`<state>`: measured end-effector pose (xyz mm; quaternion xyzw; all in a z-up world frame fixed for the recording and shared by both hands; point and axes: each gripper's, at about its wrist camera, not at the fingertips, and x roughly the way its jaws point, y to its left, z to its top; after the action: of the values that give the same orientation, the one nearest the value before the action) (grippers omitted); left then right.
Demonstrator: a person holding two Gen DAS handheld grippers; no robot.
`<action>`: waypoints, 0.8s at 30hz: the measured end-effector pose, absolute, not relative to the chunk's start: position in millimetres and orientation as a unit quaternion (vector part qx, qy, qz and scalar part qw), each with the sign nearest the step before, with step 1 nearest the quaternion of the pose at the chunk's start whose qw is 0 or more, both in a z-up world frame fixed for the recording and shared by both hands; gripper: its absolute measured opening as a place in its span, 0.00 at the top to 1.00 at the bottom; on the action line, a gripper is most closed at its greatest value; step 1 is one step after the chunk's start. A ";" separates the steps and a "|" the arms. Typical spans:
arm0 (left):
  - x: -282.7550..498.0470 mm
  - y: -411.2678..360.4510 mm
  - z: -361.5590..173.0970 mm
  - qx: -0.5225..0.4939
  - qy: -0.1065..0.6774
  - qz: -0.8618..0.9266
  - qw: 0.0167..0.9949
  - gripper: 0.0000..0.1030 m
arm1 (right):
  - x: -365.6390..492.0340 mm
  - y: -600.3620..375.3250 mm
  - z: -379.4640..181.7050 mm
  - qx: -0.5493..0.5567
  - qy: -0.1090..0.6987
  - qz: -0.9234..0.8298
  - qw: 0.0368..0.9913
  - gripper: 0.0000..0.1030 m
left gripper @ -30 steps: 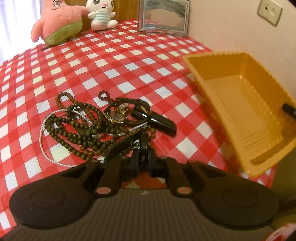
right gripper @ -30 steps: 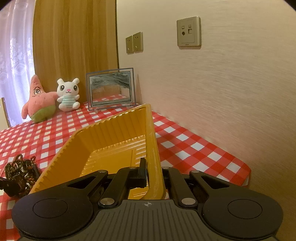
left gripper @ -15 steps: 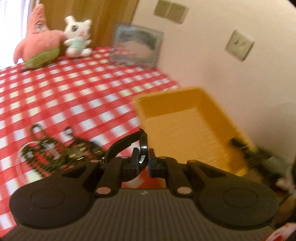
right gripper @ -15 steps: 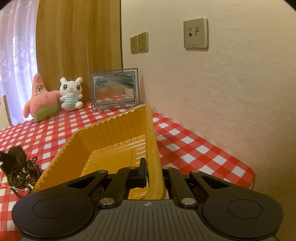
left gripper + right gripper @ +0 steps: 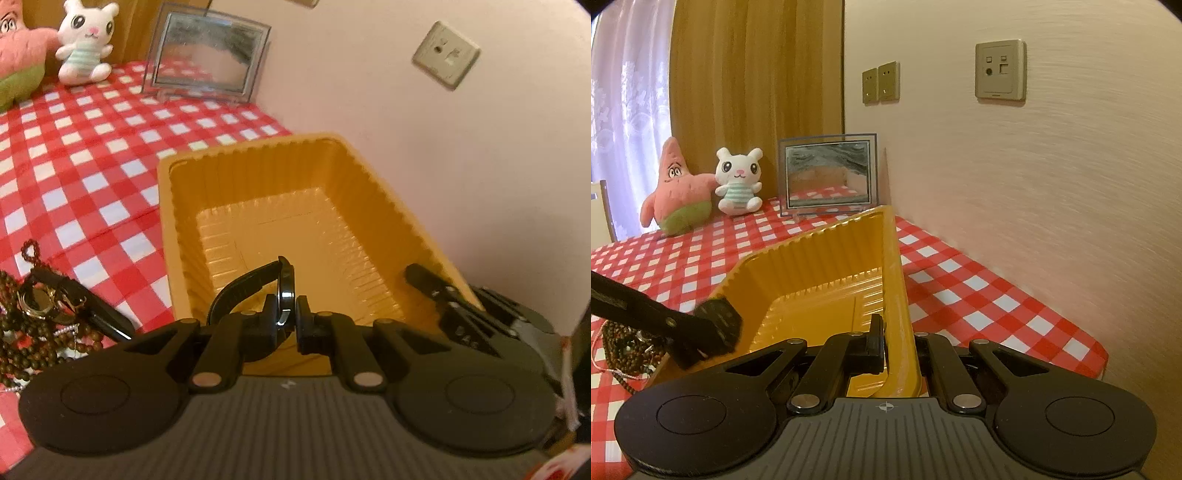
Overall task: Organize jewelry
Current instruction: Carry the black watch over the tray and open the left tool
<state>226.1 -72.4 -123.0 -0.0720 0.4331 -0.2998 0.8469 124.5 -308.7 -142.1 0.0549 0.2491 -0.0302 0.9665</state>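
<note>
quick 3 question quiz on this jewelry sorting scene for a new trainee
1. True or false: the left gripper is empty.
2. What does the right gripper clamp? A) the bead pile B) the yellow tray's wall C) the picture frame
3. Fill in: the rest of the jewelry pile lies on the ______ tablecloth, outside the yellow tray.

Key
1. False: it is shut on a black watch, held edge-on above the tray's floor.
2. B: its jaws close on the tray's wall.
3. Red and white checked.
</note>
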 end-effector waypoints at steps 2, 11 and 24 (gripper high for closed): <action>228.2 -72.8 -125.8 -0.070 0.436 -0.295 0.847 0.91 | 124.7 -309.2 -142.3 0.056 0.249 -0.029 0.967 0.96; 224.3 -63.4 -104.1 -0.081 0.405 -0.309 0.857 0.79 | 129.7 -304.7 -142.3 0.046 0.249 -0.030 0.967 0.96; 202.7 37.1 -103.2 -0.024 0.395 -0.191 0.898 0.79 | 128.2 -303.8 -140.6 0.031 0.249 -0.044 0.967 0.96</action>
<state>202.7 37.1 -103.2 -0.0242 0.3949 -0.1913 0.8983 128.2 -303.8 -140.6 0.0309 0.2485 -0.0437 0.9671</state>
